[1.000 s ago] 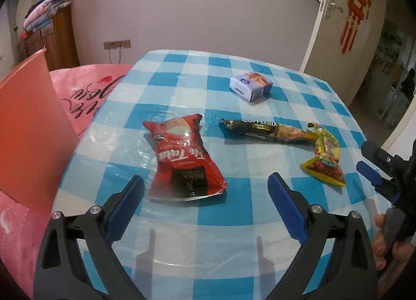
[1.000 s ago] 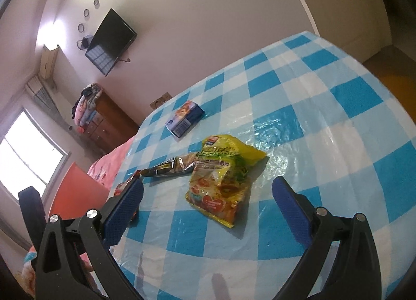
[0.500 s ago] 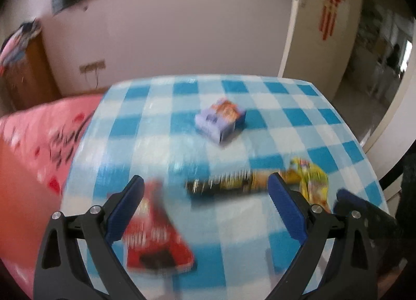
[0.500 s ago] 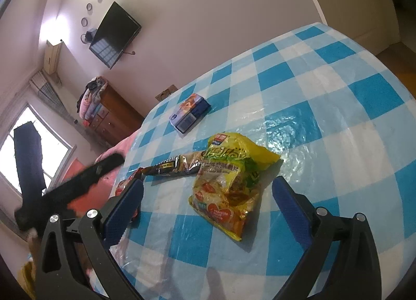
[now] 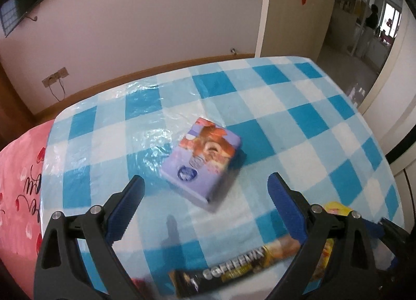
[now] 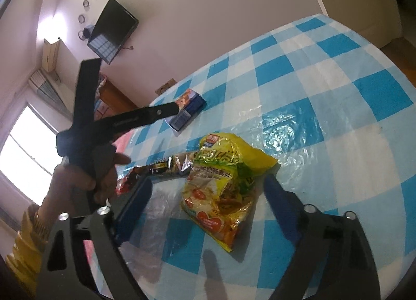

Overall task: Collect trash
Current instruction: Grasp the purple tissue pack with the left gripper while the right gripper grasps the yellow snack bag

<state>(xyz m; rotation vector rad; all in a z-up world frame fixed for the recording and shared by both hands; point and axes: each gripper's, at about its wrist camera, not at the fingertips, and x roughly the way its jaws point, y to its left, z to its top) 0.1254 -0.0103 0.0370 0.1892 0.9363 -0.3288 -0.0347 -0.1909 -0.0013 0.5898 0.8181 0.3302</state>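
Note:
A small lilac box [image 5: 201, 162] lies on the blue-checked table [image 5: 299, 118], just beyond my left gripper [image 5: 205, 179], which hovers open and empty above it. Nearer the camera are a dark Coffeemix sachet [image 5: 241, 268], a sliver of a red packet [image 5: 137, 281] and a corner of the yellow packet [image 5: 335, 209]. In the right wrist view the yellow noodle packet [image 6: 223, 190] lies flat between the fingers of my right gripper [image 6: 208, 181]. Its jaws are closing, and the pads are not pressing on the packet. The left gripper's fingers [image 6: 145, 116] reach over the box [image 6: 189, 112].
A hand [image 6: 85, 180] in a yellow sleeve [image 6: 26, 248] holds the left gripper. A pink cloth [image 5: 20, 183] lies off the table's left edge. The table's far edge faces a white wall, and at right an open doorway shows a person [image 5: 370, 21] far off.
The left gripper swept from the red packet across the table to the lilac box. The right gripper's fingers narrowed around the yellow packet.

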